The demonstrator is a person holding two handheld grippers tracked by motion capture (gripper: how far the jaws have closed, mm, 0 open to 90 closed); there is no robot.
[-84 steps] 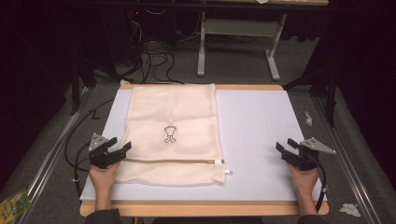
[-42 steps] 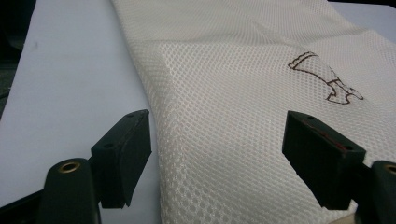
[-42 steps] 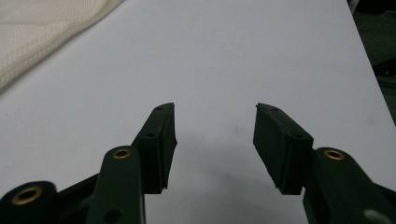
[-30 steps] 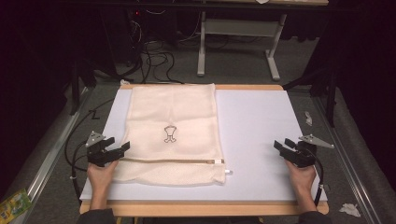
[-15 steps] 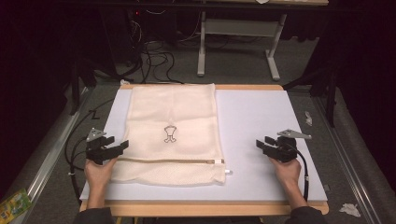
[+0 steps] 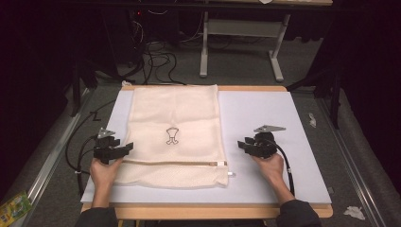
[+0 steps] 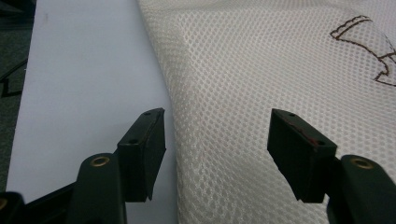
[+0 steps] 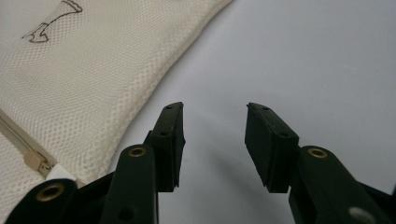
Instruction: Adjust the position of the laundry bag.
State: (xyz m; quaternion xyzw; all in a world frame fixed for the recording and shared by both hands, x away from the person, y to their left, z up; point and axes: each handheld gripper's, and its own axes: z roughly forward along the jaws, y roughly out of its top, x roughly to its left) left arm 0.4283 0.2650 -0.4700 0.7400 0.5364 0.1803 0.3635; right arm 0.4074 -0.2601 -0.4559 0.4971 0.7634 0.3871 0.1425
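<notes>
mesh bag (image 6: 175,137) edge lies between spread, closing left tool (image 6: 124,147); spread, closing right tool (image 6: 245,144) just beside it.

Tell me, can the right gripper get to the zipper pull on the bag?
Probably yes. The right gripper is open beside the bag, and bare mat lies between it and the zipper pull; nothing blocks the way.
</notes>
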